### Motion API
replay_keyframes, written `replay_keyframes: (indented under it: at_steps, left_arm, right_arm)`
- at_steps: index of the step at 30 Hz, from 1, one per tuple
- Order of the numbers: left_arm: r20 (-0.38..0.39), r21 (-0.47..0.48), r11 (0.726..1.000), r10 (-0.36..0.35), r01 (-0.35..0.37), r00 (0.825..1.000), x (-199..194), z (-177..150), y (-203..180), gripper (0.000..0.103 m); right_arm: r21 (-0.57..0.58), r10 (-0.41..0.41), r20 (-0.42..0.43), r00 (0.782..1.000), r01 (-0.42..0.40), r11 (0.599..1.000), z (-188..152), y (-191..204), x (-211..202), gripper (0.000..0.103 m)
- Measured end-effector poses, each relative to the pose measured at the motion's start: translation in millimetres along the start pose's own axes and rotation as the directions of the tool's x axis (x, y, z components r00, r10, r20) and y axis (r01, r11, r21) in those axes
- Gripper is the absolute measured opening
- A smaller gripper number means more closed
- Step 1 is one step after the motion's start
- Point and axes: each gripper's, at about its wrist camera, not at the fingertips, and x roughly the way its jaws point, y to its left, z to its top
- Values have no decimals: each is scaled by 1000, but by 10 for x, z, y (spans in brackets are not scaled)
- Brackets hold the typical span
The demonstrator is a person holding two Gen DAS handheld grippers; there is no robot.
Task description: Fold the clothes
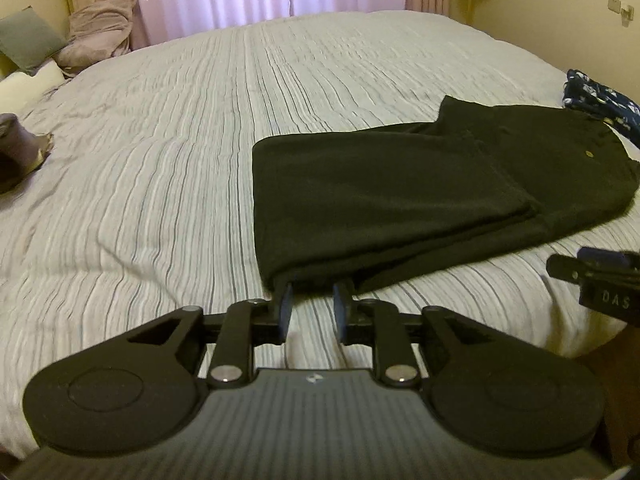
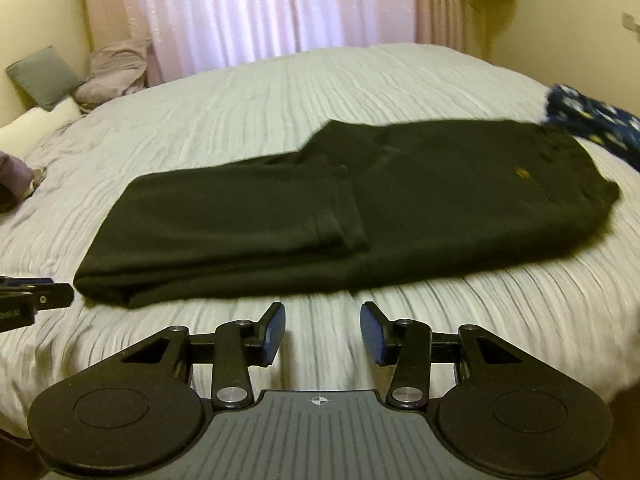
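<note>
Hovering at the near edge of the bed, the left gripper (image 1: 311, 300) has its jaws slightly parted and empty, tips right at the folded corner of the black trousers (image 1: 400, 200). Right gripper (image 2: 323, 330) stands spread, empty, just short of the trousers' near edge. Trousers lie flat on the striped bedspread (image 2: 260, 92), folded double, long axis running left-right, waistband rightward near the patterned navy garment (image 2: 592, 124).
</note>
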Motion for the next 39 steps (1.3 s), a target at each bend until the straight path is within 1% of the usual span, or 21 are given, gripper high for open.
replay_keyframes:
  at_steps: [1, 2, 3, 4, 5, 7, 11, 16, 20, 26, 29, 34, 39]
  left_arm:
    - [0, 5, 1000, 4, -4, 1000, -67, -23, -31, 23]
    - [0, 10, 1000, 11, -11, 1000, -128, -38, -69, 28]
    - [4, 13, 1000, 15, -15, 1000, -189, -49, -105, 29]
    - [12, 14, 1000, 15, -15, 1000, -251, -59, -139, 31]
    - [19, 14, 1000, 16, -16, 1000, -306, -70, -171, 31]
    - [30, 13, 1000, 21, -21, 999, -394, -90, -229, 32]
    - [42, 6, 999, 39, -39, 998, -557, -134, -300, 34]
    - [55, -11, 998, 55, -55, 997, -682, -157, -313, 34]
    - [62, -11, 999, 47, -46, 997, -701, -165, -323, 34]
    - [64, 14, 1000, 5, -5, 998, -628, -159, -290, 35]
    - [67, 1, 1000, -24, 24, 997, -583, -167, -239, 35]
    - [67, -39, 997, -62, 65, 996, -483, -184, -137, 35]
    - [76, -52, 991, -117, 121, 990, -371, -140, -90, 35]
  right_arm:
    - [9, -11, -5, 1000, 11, 1000, -26, -28, -56, 46]
    - [21, -20, -2, 1000, 20, 1000, -45, -52, -122, 50]
    - [33, -30, 2, 1000, 30, 999, -63, -75, -189, 55]
    - [47, -39, 15, 999, 38, 998, -68, -102, -261, 70]
    - [56, -44, 32, 999, 42, 998, -74, -114, -341, 75]
    - [57, -46, 54, 997, 43, 997, -68, -142, -466, 75]
    - [44, -42, 53, 998, 40, 998, -44, -150, -592, 75]
    - [26, -44, 38, 998, 43, 999, -31, -158, -639, 75]
    - [26, -75, 43, 996, 73, 997, -26, -155, -653, 76]
    - [83, -131, 31, 991, 128, 988, -41, -179, -648, 76]
    - [74, -151, 21, 988, 149, 986, -49, -136, -650, 76]
    - [36, -179, 30, 983, 178, 983, -11, -66, -646, 75]
    - [81, -194, 32, 980, 191, 978, 1, -225, -606, 76]
